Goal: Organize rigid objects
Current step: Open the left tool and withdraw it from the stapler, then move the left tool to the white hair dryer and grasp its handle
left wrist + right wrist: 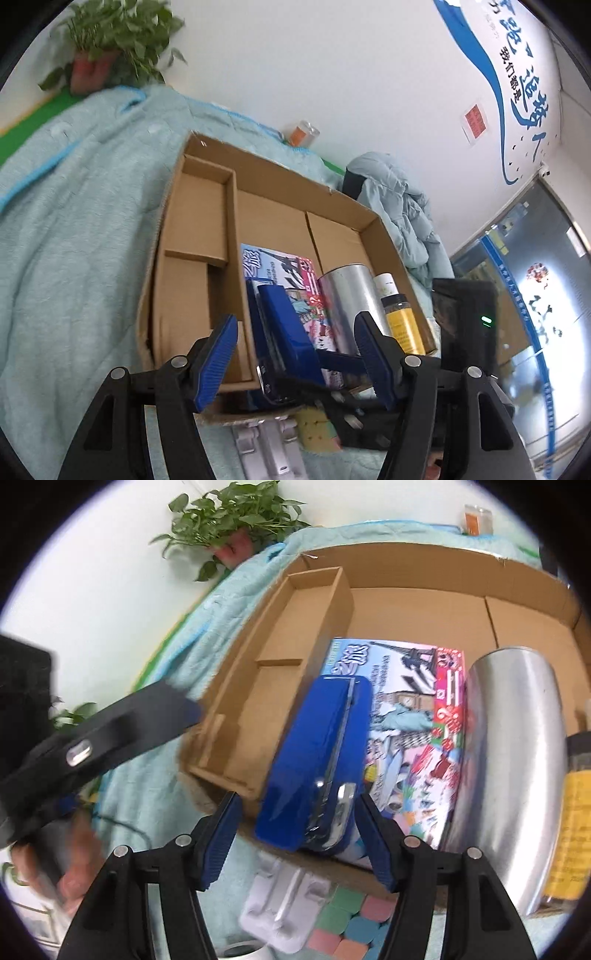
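Observation:
A blue stapler (284, 325) (317, 753) lies in the cardboard box (280, 166) (406, 561), partly on a colourful picture box (284, 269) (406, 686). My right gripper (297, 840) is open, its jaws straddling the stapler's near end; the right pad is close to its metal tip and the left pad stands clear. My left gripper (295, 358) is open just in front of the stapler, with neither pad touching it. In the right wrist view the left gripper's blurred finger (147, 716) sits left of the box, held by a hand (74, 871).
Right of the picture box lie a silver can (347, 295) (513, 760) and a yellow bottle (402, 325) (569, 830). A divider tray (295, 657) fills the box's left side. A white plastic piece (280, 904) and a pastel cube (351, 923) lie on the teal blanket (74, 240).

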Demonstrator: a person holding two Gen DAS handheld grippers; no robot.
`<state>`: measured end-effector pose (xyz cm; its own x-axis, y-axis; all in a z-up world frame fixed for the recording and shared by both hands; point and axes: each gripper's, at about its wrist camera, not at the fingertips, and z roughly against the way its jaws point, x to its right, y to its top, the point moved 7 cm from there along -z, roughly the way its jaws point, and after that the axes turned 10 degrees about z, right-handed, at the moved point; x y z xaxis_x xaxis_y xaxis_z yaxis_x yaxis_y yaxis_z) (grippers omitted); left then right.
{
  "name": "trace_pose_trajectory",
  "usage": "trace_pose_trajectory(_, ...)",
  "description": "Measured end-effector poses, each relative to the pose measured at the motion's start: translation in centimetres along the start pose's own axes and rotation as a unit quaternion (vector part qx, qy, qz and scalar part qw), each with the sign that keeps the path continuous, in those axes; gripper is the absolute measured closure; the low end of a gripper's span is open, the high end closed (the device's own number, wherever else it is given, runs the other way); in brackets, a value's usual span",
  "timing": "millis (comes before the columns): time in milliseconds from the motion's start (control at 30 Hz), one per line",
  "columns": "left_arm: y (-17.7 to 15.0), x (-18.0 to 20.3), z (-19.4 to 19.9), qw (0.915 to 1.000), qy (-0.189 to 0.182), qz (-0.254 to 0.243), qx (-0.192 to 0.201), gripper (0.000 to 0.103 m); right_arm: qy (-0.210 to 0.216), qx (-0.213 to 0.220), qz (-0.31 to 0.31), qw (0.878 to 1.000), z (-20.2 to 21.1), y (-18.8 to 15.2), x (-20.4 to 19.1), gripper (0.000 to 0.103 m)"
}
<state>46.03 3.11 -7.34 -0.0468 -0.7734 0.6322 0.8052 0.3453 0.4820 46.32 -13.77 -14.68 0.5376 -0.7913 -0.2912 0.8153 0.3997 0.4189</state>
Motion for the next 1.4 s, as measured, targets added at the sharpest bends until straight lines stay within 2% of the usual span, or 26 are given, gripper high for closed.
trace_pose_trajectory(33,-0.3,0.1,0.9,0.9996,0.012,-0.01,0.022,0.038,0.0,0.002,0.0,1.0,-0.1,0.0,-0.2,0.05)
trace_pose_trajectory(67,-0.6,-0.1,2.1,0.9986,0.025,-0.021,0.042,0.033,-0.005,0.009,0.003,1.0,0.2,-0.1,-0.2,0.051)
trace_pose_trajectory(133,-1.3,0.4,4.1,0.9913,0.067,-0.047,0.103,0.018,-0.034,0.06,0.041,0.997,2.2,-0.5,-1.3,0.048)
trace_pose_trajectory(167,-1.7,0.6,5.0,0.9866,0.084,-0.054,0.129,0.0,-0.05,0.08,0.059,0.994,3.2,-0.9,-1.8,0.041)
trace_pose_trajectory(200,-2.4,0.8,6.3,0.9787,0.106,-0.061,0.165,0.0,-0.072,0.104,0.079,0.989,4.4,-1.7,-2.2,0.016)
trace_pose_trajectory(233,-3.2,0.9,7.2,0.9716,0.122,-0.07,0.19,0.0,-0.101,0.134,0.093,0.981,5.8,-2.8,-2.5,0.004)
trace_pose_trajectory(300,-5.0,1.0,8.0,0.9673,0.137,-0.076,0.199,0.0,-0.13,0.166,0.099,0.972,7.6,-5.0,-2.2,0.001)
trace_pose_trajectory(367,-6.9,0.8,7.9,0.9693,0.143,-0.072,0.187,0.0,-0.14,0.189,0.086,0.968,8.8,-7.4,-1.7,0.001)
trace_pose_trajectory(467,-9.7,0.5,6.9,0.9733,0.154,-0.076,0.153,0.0,-0.137,0.203,0.05,0.968,10.1,-10.7,-0.2,0.001)
trace_pose_trajectory(600,-13.1,1.5,5.1,0.9763,0.158,-0.09,0.118,0.001,-0.132,0.197,0.005,0.971,10.5,-14.5,1.1,0.001)
trace_pose_trajectory(700,-14.9,3.0,4.5,0.9751,0.162,-0.1,0.113,0.001,-0.117,0.19,-0.01,0.975,10.2,-16.5,1.1,0.001)
trace_pose_trajectory(900,-16.7,5.6,6.1,0.9746,0.166,-0.105,0.107,0.001,-0.106,0.203,0.042,0.973,12.5,-18.5,-0.4,0.001)
trace_pose_trajectory(1033,-17.6,5.3,7.8,0.9776,0.168,-0.091,0.087,0.001,-0.066,0.183,0.091,0.977,12.4,-19.2,-2.0,0.001)
trace_pose_trajectory(1233,-21.4,1.2,7.5,0.9783,0.195,-0.069,0.013,0.002,0.013,0.122,0.139,0.983,7.6,-20.3,-5.6,0.001)
trace_pose_trajectory(1333,-23.2,-0.6,6.8,0.9846,0.169,-0.037,-0.025,0.004,0.031,0.105,0.145,0.983,5.7,-20.3,-6.9,0.001)
trace_pose_trajectory(1400,-24.2,-1.3,6.1,0.9879,0.144,-0.016,-0.053,0.017,0.037,0.103,0.145,0.983,5.5,-20.3,-7.4,0.002)
